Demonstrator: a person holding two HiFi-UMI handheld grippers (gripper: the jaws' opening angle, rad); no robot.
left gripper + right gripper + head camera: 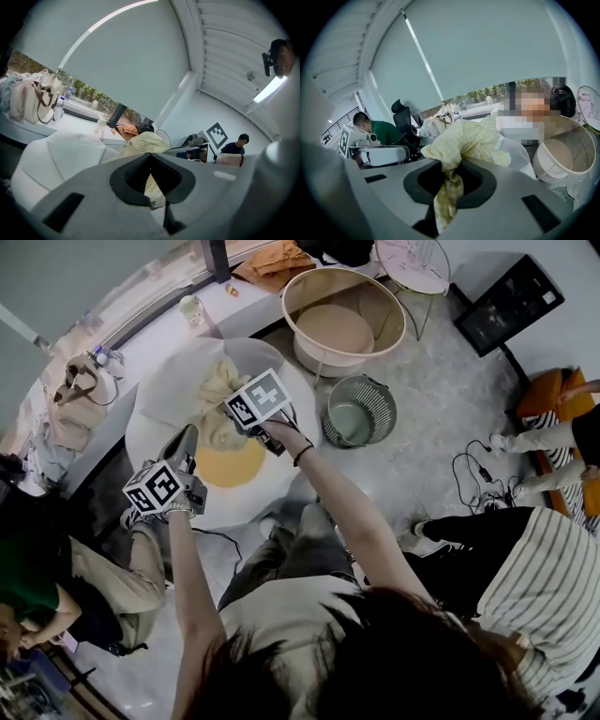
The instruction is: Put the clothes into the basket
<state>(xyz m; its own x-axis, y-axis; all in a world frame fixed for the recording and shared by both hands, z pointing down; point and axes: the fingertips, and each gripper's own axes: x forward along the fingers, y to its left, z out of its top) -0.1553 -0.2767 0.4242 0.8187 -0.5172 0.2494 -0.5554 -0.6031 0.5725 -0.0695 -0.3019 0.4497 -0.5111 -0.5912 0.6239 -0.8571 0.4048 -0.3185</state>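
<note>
Room over white round table [169, 390] open for you. Basket [305, 292] far right, its mouth unblocked. Wire bin [380, 404] on floor between table and basket: obstacle low down. Ledge [155, 343] with bag [80, 399] closes far left. Seated person [37, 582] crowds your near left, second person [548, 577] near right.

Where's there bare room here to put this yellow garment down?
The beige basket is empty inside, and the wire basket beside it looks empty too. The grey floor right of both is bare up to the cables. The white table under the garment is mostly covered.
</note>
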